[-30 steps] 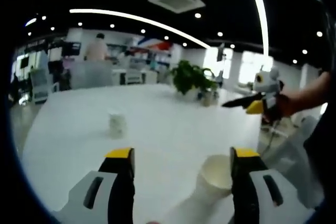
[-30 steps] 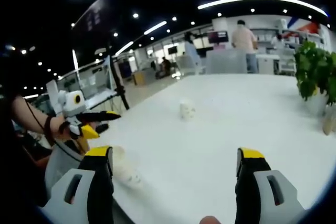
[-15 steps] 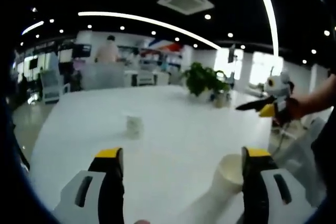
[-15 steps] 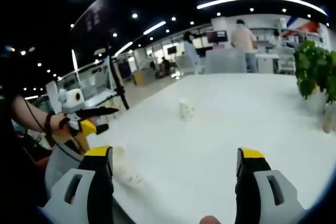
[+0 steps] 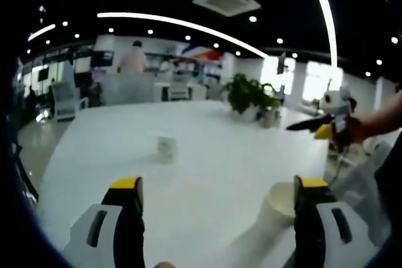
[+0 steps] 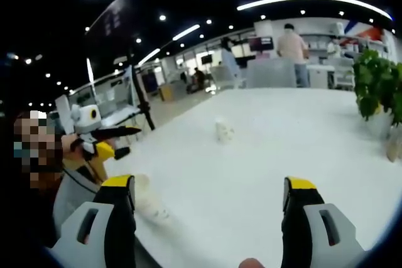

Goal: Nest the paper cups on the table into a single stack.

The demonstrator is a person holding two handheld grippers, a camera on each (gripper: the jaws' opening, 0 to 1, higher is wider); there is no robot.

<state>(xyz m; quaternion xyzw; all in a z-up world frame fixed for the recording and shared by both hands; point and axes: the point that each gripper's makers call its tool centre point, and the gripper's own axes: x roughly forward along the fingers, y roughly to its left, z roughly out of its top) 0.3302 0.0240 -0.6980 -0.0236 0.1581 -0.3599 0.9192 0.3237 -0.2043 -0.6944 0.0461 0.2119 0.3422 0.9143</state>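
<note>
Left claw (image 5: 217, 196): jaws spread wide, nothing between them, hovering over the white counter (image 5: 207, 155). Near cup (image 5: 281, 200) lies on its side at about 4 o'clock in the left gripper view, mouth facing away from the camera, its rim right against the inner face of the right jaw; can't tell if they touch. Far cup (image 5: 166, 148) sits mid-counter at about 11 o'clock from the jaw gap, well apart from the near one; too blurred to tell upright or inverted.

Right claw (image 6: 207, 196): jaws also spread wide, empty. In the right gripper view the near cup (image 6: 148, 201) is at 8 o'clock, just beside the left jaw, lying on the counter (image 6: 264, 155) edge. Far cup (image 6: 222, 130) at 12 o'clock, mid-counter.

Each claw shows in the other's camera: right claw (image 5: 312, 127) at 3 o'clock in the left gripper view, held off the counter's edge; left claw (image 6: 113, 140) at 9 o'clock in the right gripper view.

Potted plant (image 5: 249, 95) at the counter's far end, 1 o'clock. Person (image 5: 133, 59) standing in the background, 11 o'clock.
</note>
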